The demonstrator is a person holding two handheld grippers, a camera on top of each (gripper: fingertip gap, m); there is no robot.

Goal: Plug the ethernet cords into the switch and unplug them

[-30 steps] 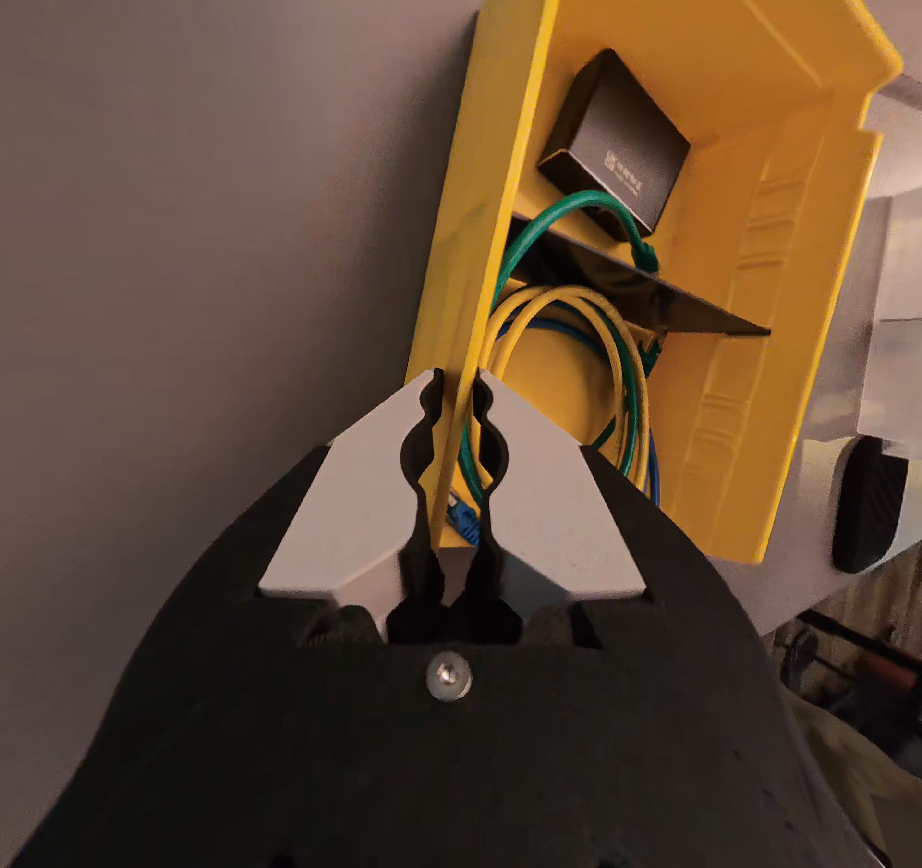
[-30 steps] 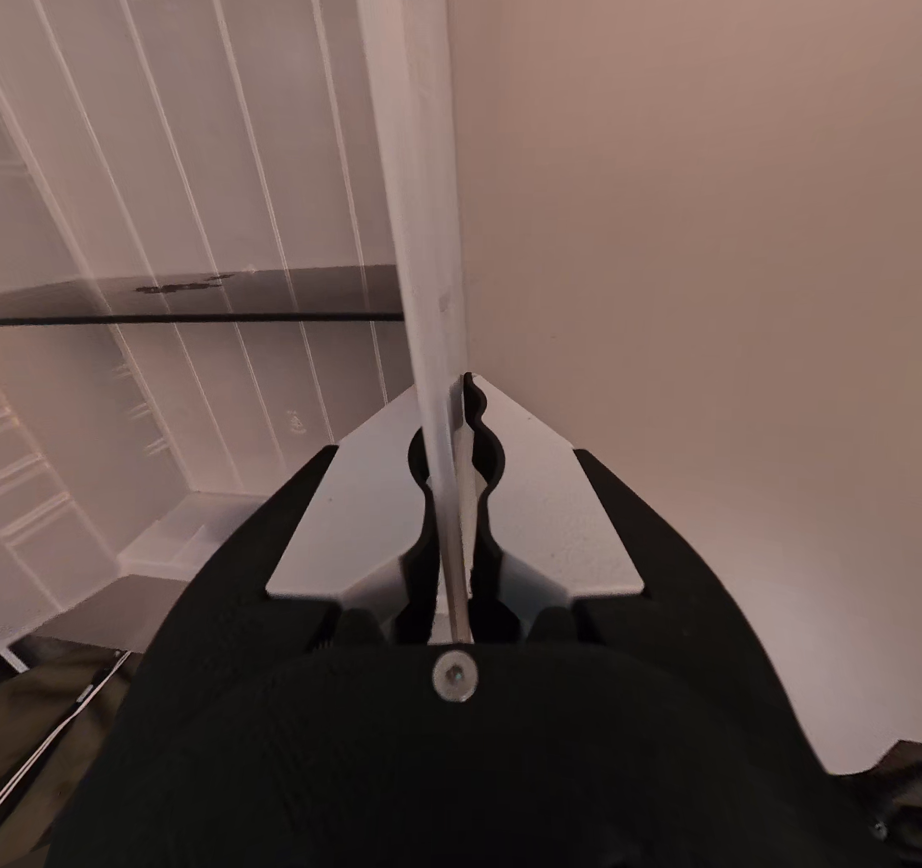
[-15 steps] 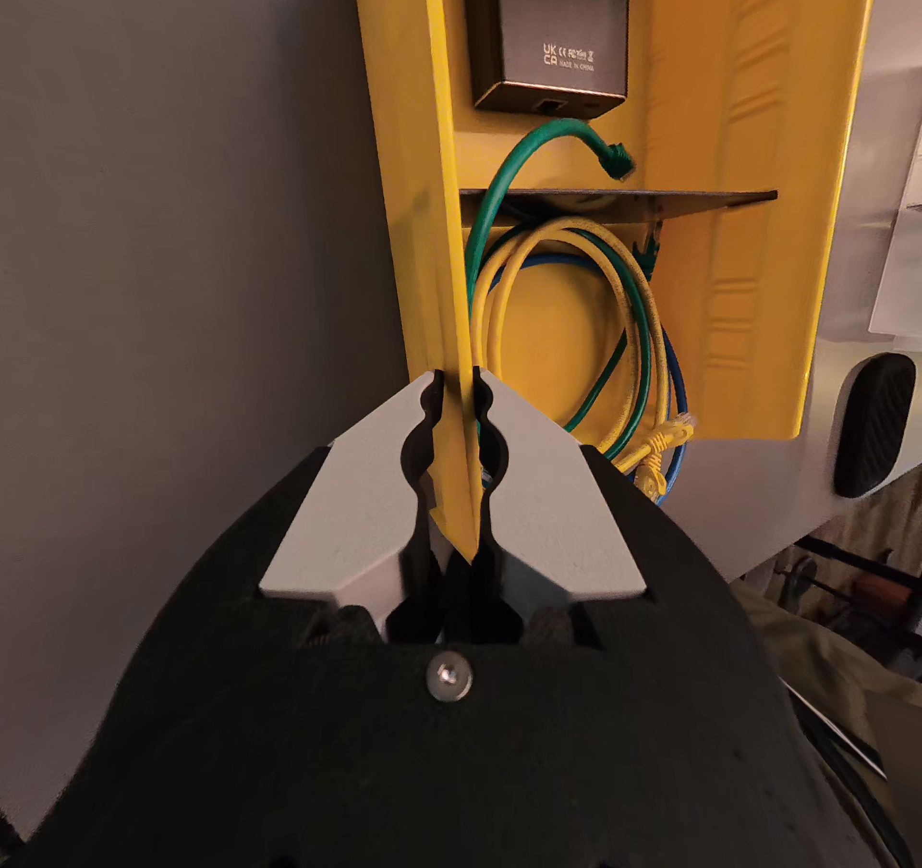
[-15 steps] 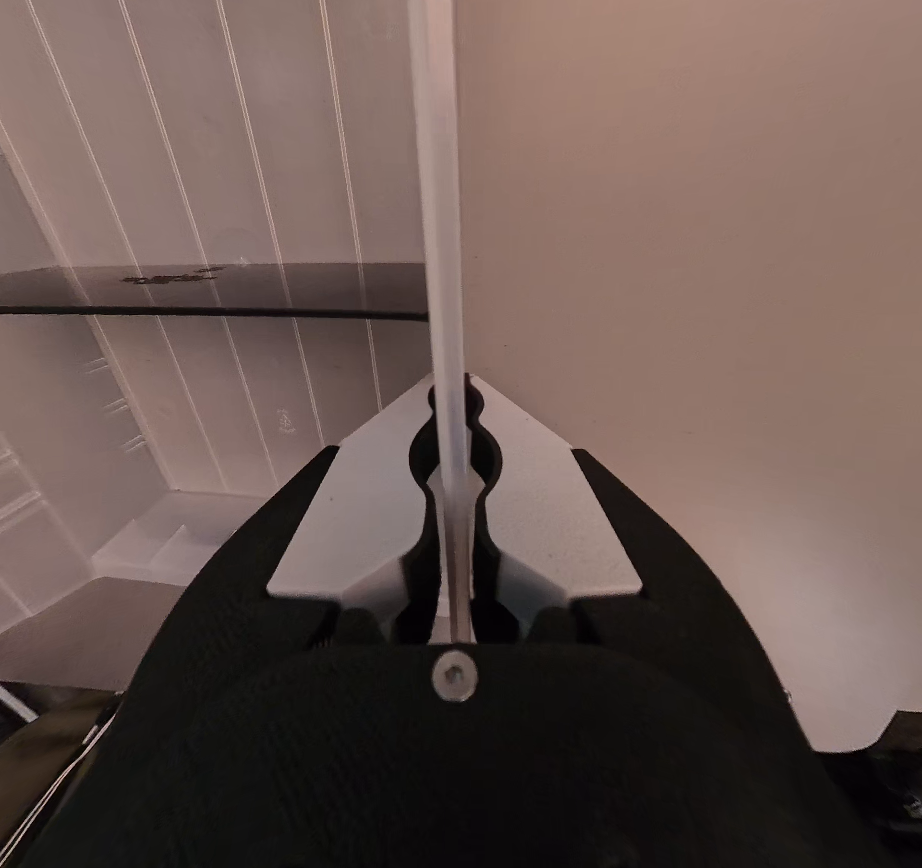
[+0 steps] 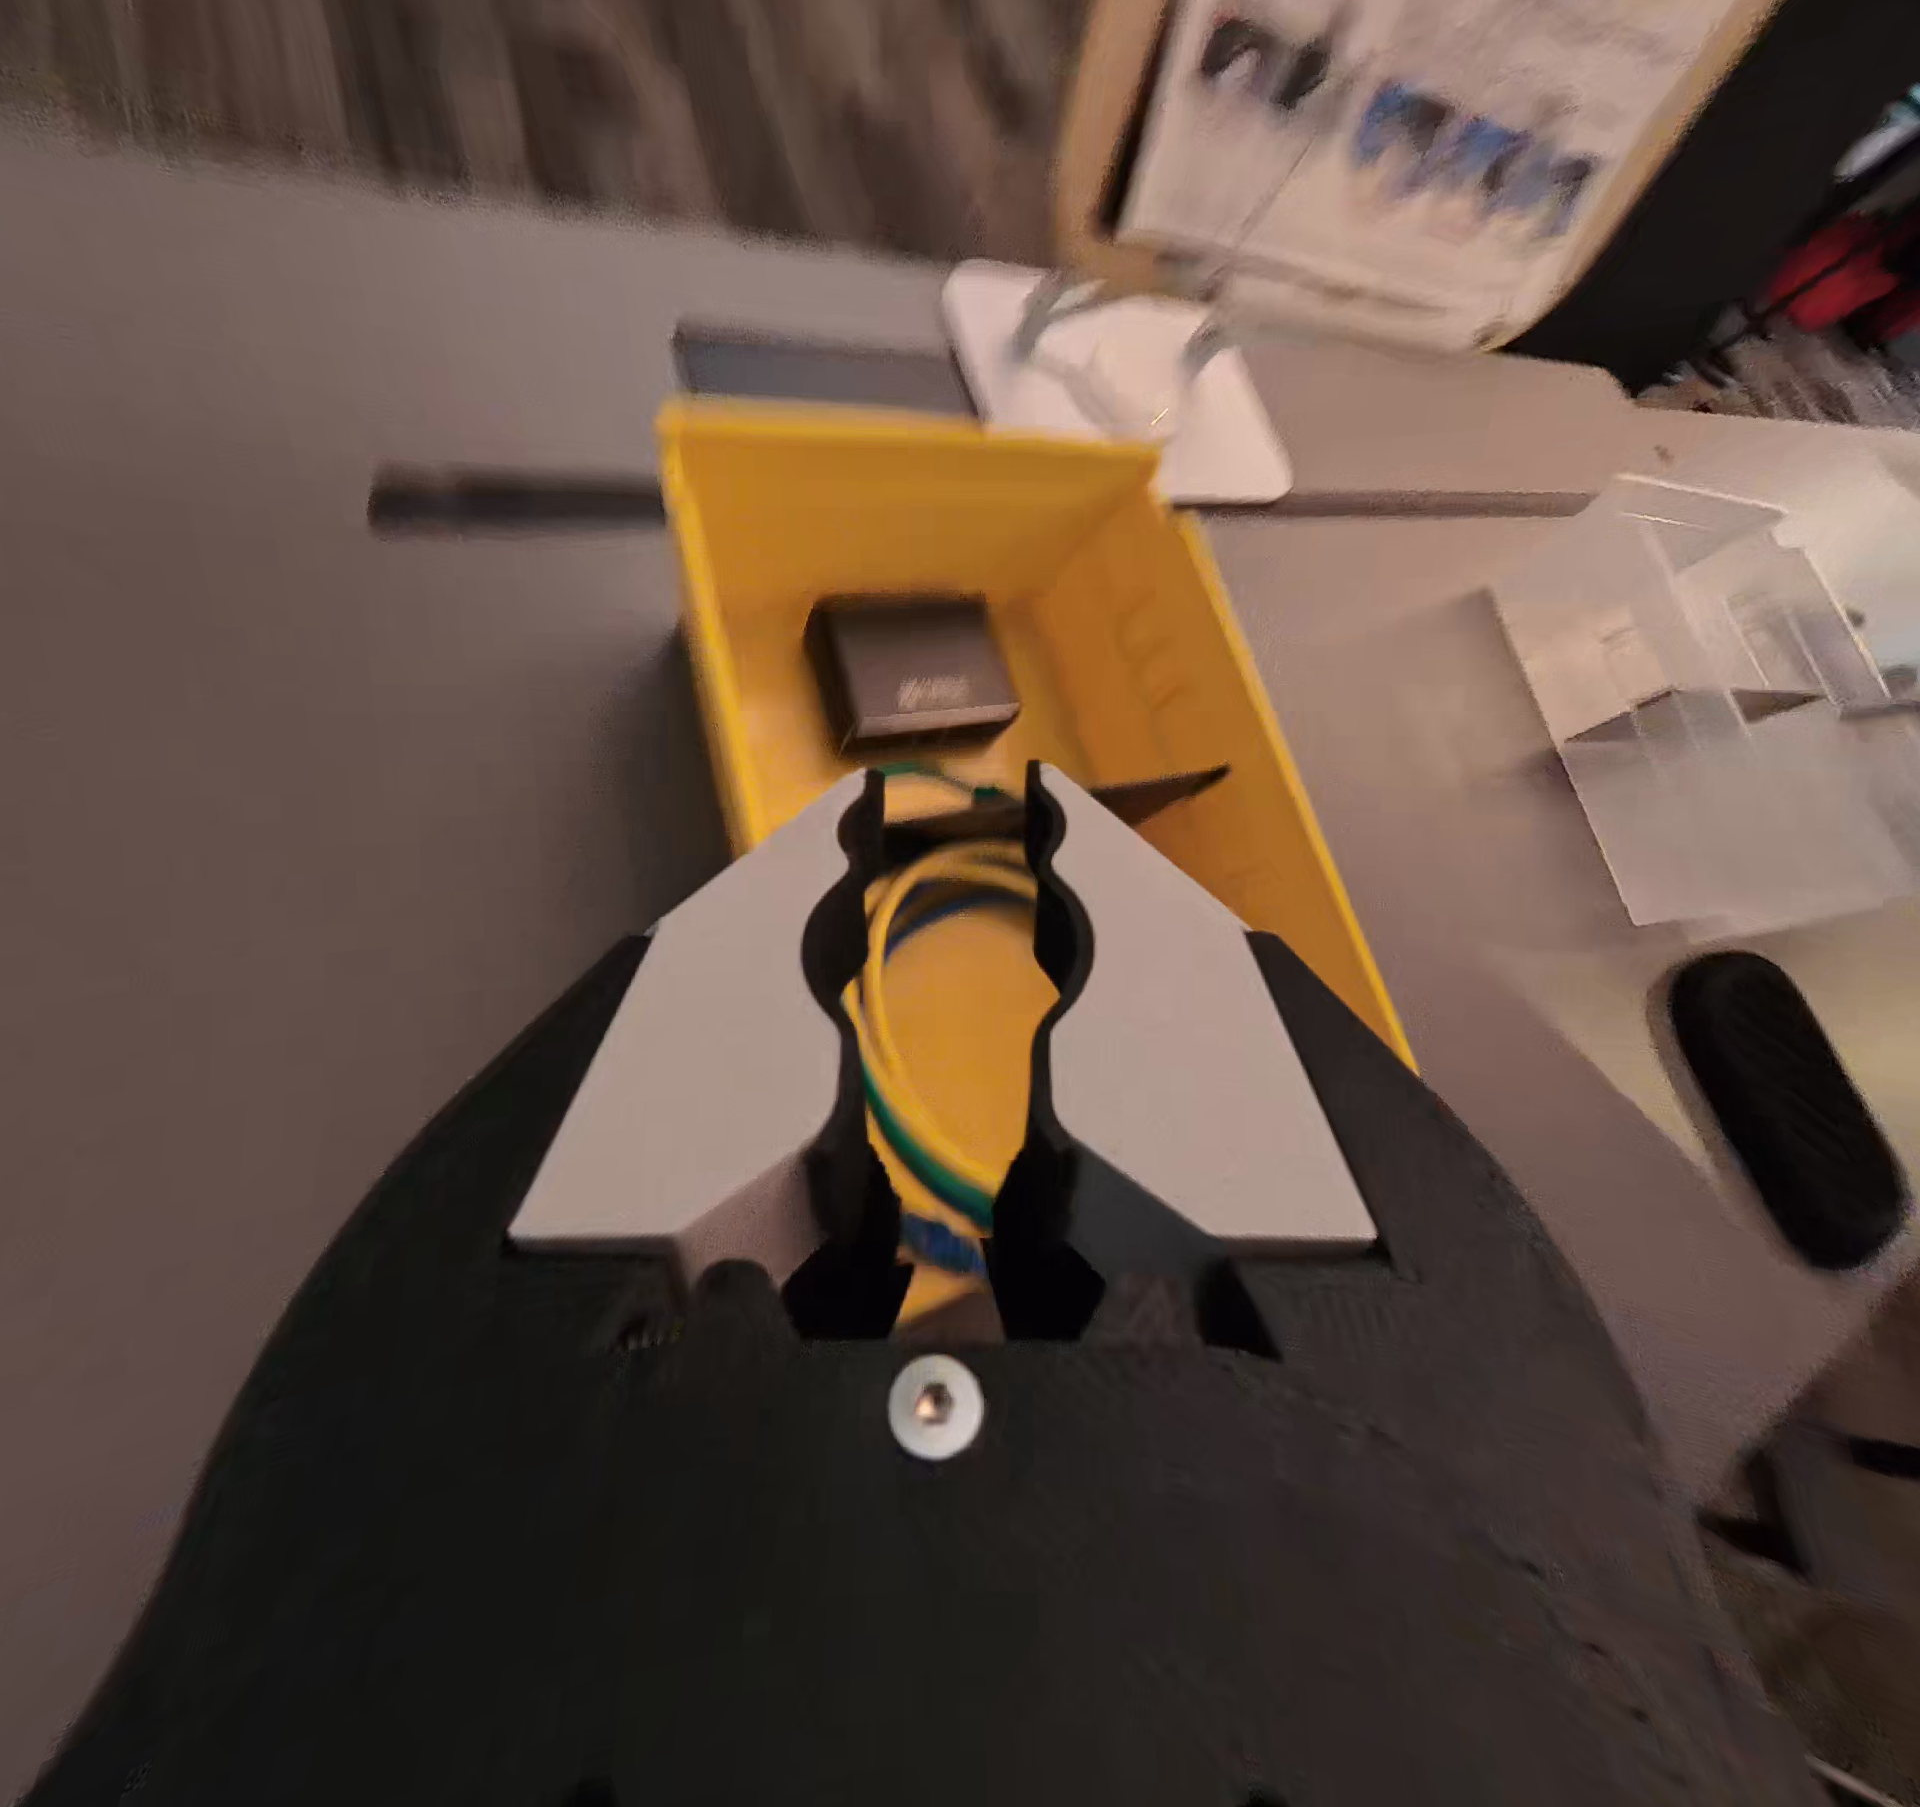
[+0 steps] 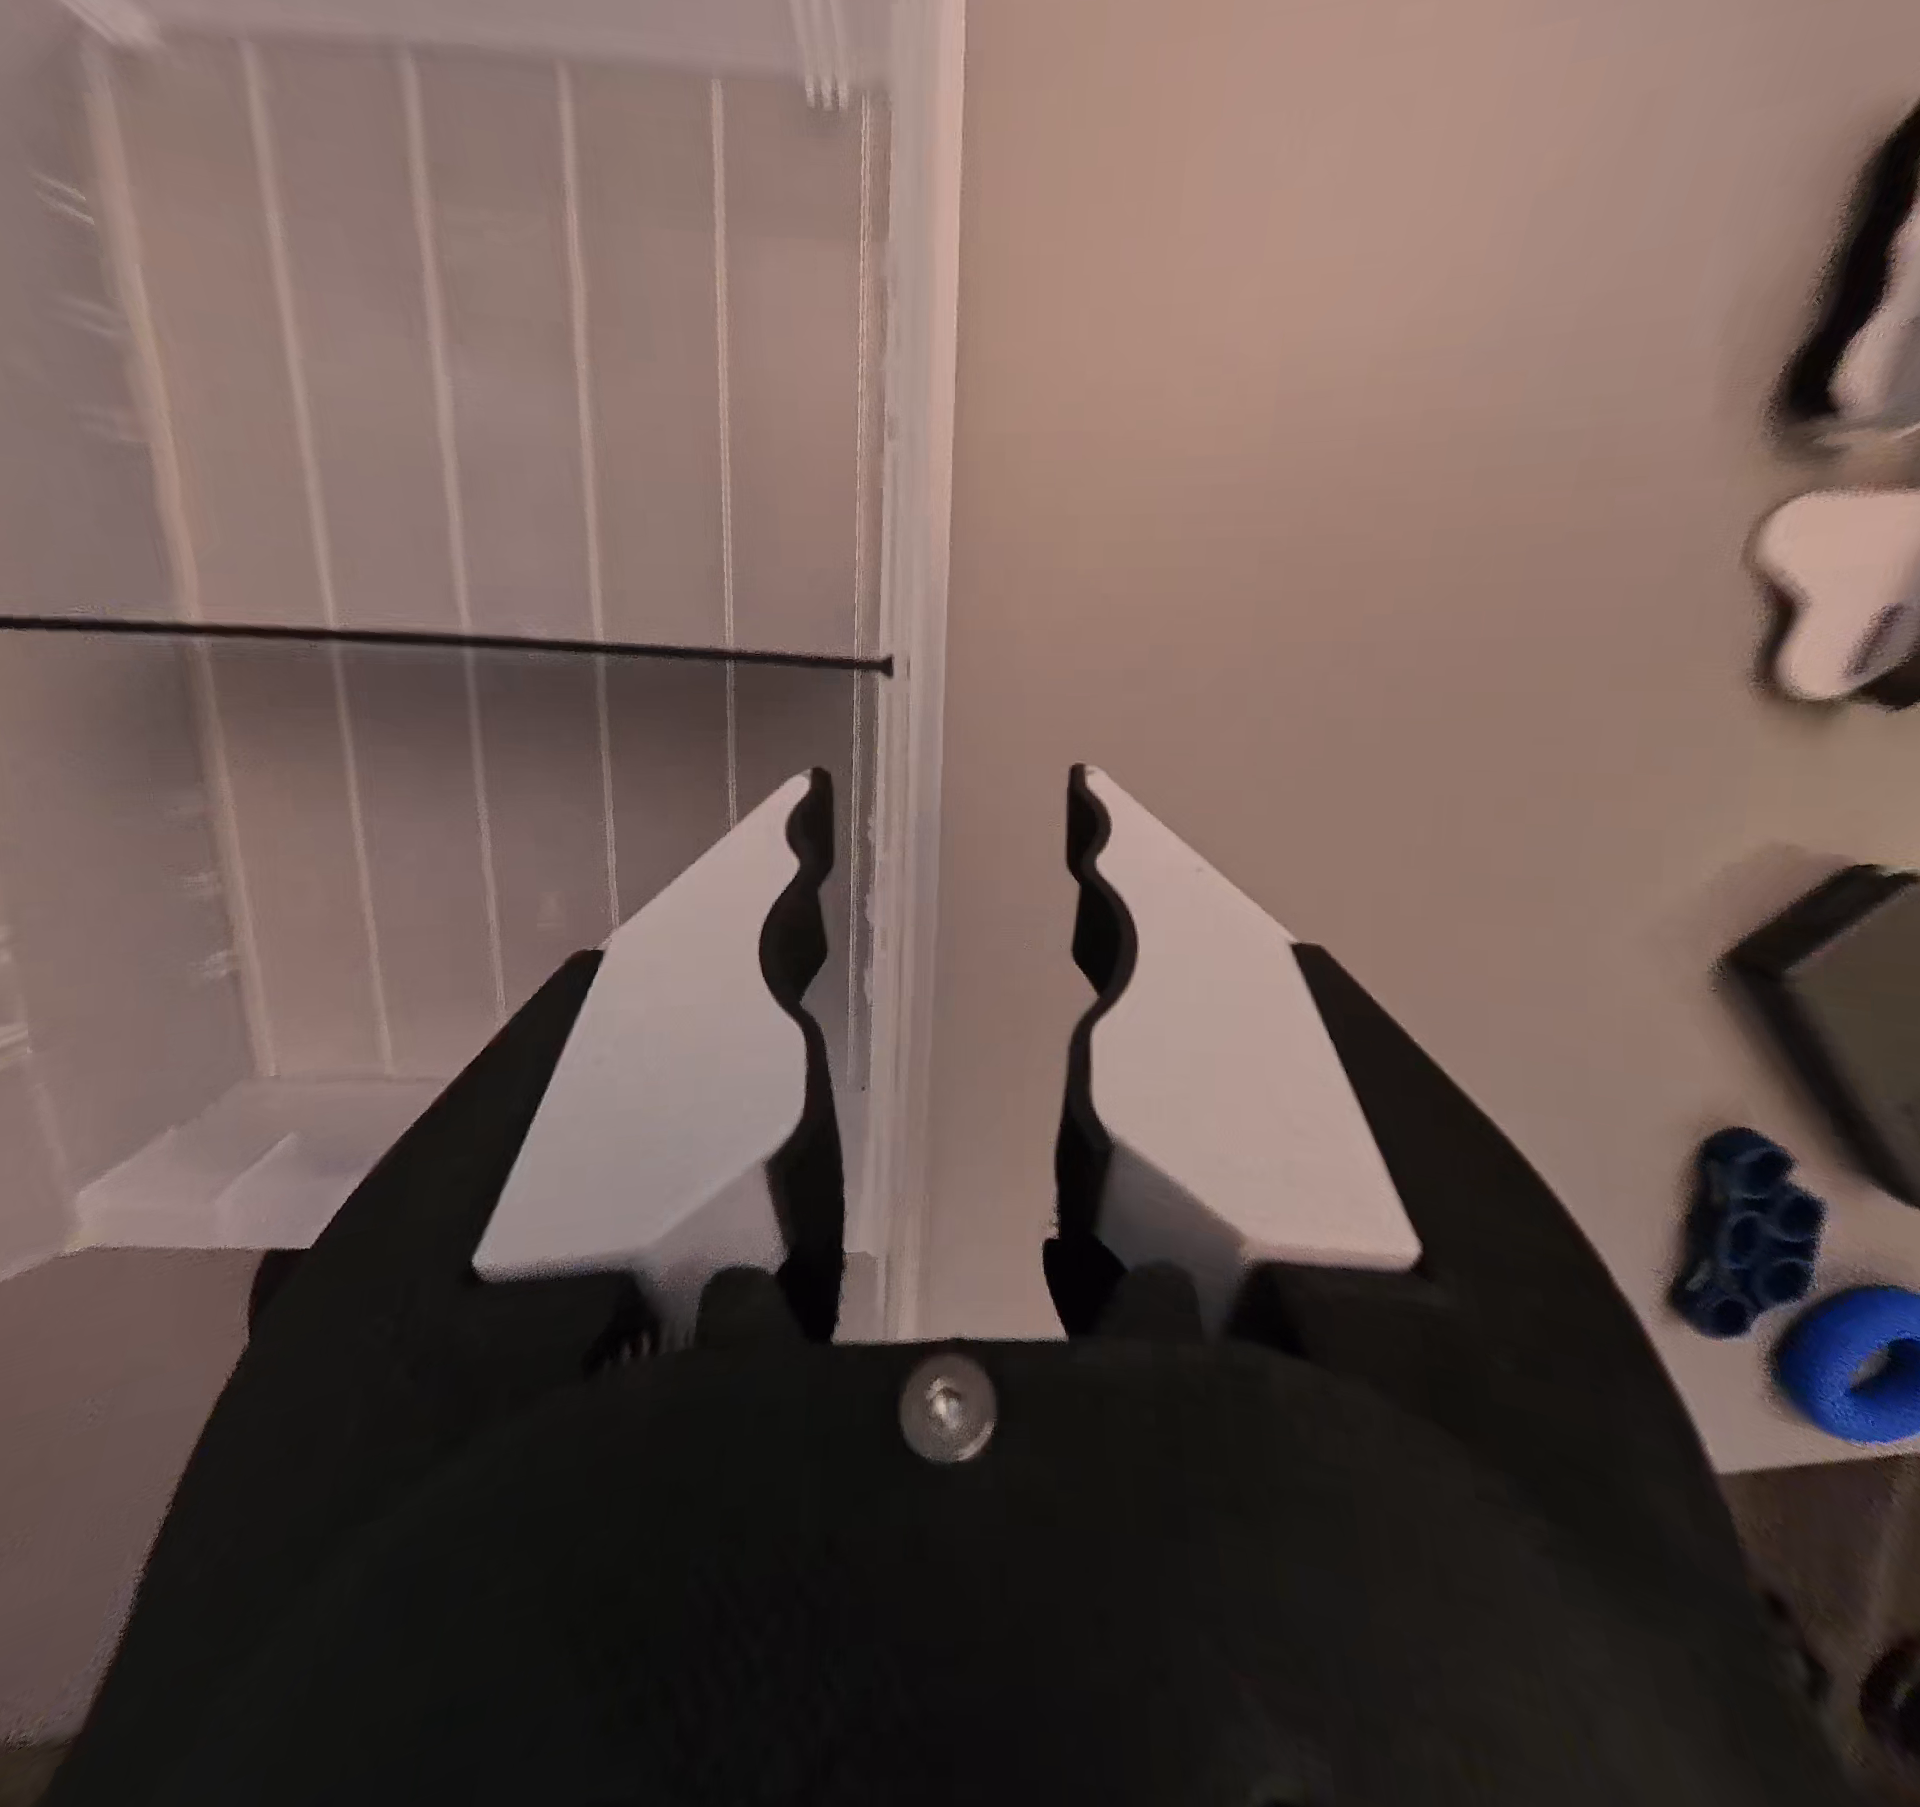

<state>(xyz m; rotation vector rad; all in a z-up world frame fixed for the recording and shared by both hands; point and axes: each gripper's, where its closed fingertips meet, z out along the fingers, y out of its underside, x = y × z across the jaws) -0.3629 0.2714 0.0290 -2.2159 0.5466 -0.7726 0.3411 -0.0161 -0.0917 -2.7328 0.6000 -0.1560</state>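
Observation:
A yellow bin point(image 5: 1278, 822) lies on the grey table. In its far compartment sits the black switch point(image 5: 914, 682). A black divider point(image 5: 1153, 786) separates it from the near compartment, where coiled yellow, green and blue ethernet cords point(image 5: 904, 1113) lie. My left gripper point(image 5: 951, 791) is open and empty, above the near compartment with the cords seen between its fingers. My right gripper point(image 6: 951, 791) is open and empty, its fingers on either side of the wall point(image 6: 914, 614) of a clear plastic bin without gripping it. The left wrist view is blurred.
A clear bin point(image 5: 1704, 697) stands right of the yellow one, with a black dividing line point(image 6: 447, 640). A white stand base point(image 5: 1122, 396) and a framed board point(image 5: 1382, 95) are behind. Blue objects point(image 6: 1756, 1227), a grey box point(image 6: 1839, 1019) and a white piece point(image 6: 1829, 614) lie at right. My left gripper's tips are some 20 cm from the black switch point(image 5: 914, 682).
My left gripper has let go of the yellow bin's wall and opened; the bin now lies flat on the table. My right gripper has opened off the clear bin's wall.

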